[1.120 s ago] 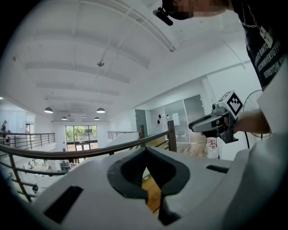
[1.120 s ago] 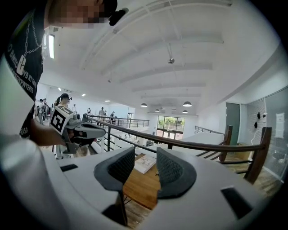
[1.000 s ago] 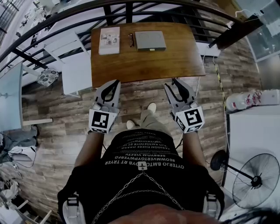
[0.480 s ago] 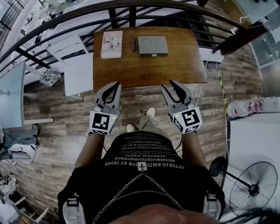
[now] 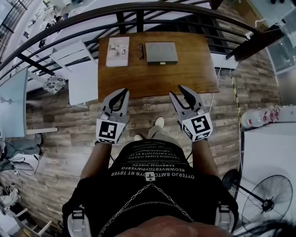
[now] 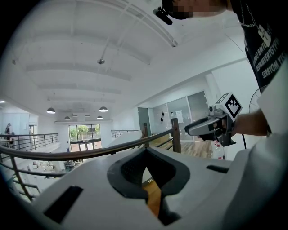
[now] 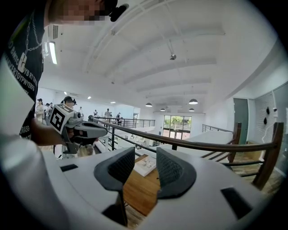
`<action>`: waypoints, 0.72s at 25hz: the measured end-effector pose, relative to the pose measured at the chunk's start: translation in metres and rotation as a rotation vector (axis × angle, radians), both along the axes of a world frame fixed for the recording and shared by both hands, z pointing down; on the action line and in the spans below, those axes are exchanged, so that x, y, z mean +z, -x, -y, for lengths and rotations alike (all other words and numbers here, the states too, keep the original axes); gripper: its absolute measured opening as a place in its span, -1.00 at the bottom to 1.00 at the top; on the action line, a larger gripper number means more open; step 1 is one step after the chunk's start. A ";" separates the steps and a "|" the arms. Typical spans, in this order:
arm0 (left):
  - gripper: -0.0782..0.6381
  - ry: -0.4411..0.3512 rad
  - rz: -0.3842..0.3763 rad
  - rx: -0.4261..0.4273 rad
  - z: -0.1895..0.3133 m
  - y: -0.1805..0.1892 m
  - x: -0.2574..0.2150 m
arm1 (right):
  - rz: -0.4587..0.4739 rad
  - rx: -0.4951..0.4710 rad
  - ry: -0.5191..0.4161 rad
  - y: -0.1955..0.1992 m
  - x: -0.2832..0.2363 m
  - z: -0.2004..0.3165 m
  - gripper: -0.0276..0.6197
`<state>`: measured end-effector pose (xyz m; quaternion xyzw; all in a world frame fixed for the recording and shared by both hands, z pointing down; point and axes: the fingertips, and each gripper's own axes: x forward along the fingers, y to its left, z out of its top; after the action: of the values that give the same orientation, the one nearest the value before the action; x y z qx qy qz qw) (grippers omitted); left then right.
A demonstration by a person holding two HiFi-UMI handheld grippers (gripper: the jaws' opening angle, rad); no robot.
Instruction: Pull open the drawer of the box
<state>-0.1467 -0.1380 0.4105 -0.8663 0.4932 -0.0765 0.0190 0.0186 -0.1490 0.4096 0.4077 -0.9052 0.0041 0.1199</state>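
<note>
A flat grey box [image 5: 160,53] lies at the far middle of the wooden table [image 5: 157,76], with a small pale pull on its near face and its drawer closed. Both grippers hover at the table's near edge, well short of the box. My left gripper [image 5: 123,92] has its curved fingertips together and nothing in them; in its own view the left gripper [image 6: 145,155] shows only a sliver of table through the gap. My right gripper [image 5: 175,92] stands open and empty, and in its own view the right gripper [image 7: 145,168] frames the table between its pads.
A white book [image 5: 117,51] and a pair of glasses [image 5: 140,50] lie left of the box. A dark curved railing [image 5: 138,9] runs behind the table. White chairs [image 5: 76,69] stand at the left, a floor fan [image 5: 266,199] at the lower right.
The person has stepped a little nearer the table, and both grippers have moved forward with them. The jaws of both look the same as before.
</note>
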 end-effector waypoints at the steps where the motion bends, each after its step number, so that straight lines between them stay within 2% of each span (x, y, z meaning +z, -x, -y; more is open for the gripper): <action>1: -0.77 0.001 -0.002 0.003 0.002 -0.002 0.000 | -0.001 -0.001 0.001 -0.001 0.000 0.003 -0.50; 18: -0.77 0.025 -0.022 -0.027 0.045 -0.016 0.012 | -0.013 -0.064 0.017 0.004 0.006 0.059 -0.50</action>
<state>-0.1309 -0.1830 0.4230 -0.8607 0.5038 -0.0735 0.0020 0.0143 -0.2076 0.4159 0.3773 -0.9170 0.0054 0.1293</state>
